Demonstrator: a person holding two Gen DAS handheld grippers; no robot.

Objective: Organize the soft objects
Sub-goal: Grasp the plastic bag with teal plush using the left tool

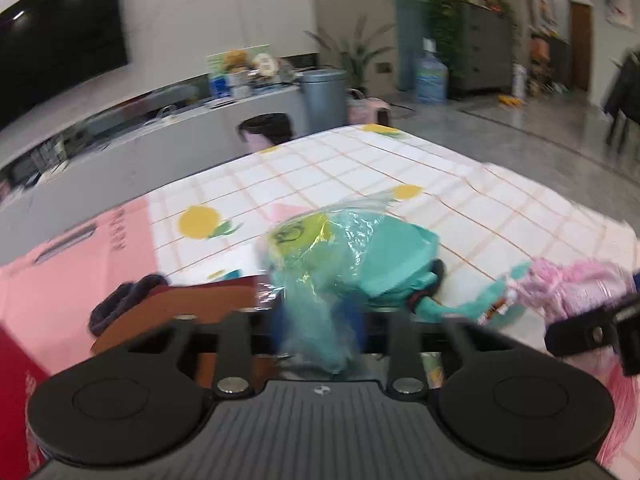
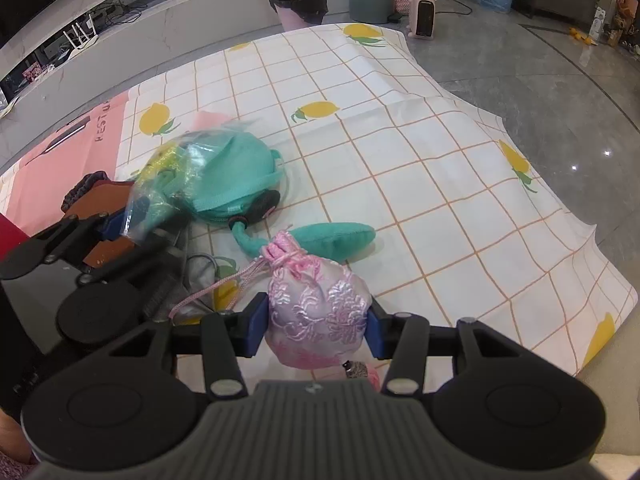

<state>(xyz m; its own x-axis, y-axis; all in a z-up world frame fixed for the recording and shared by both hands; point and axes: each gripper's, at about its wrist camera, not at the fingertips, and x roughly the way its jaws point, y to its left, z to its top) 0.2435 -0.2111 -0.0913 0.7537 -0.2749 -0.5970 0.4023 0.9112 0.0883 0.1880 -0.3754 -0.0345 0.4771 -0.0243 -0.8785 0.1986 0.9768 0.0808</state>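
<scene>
The right gripper [image 2: 318,326] pinches a pink pouch [image 2: 320,312] — the left gripper [image 1: 318,320] pinches a plastic bag [image 1: 320,280] holding a teal toy [image 2: 236,176].

Very little in front of me can be read: the pink sheet [image 2: 76,148] under the lemon-print cloth [image 2: 400,152] carries dark capital letters that look like "HEST U", cut off by the cloth's edge. In my left view the same print [image 1: 117,229] is too blurred to make out
</scene>
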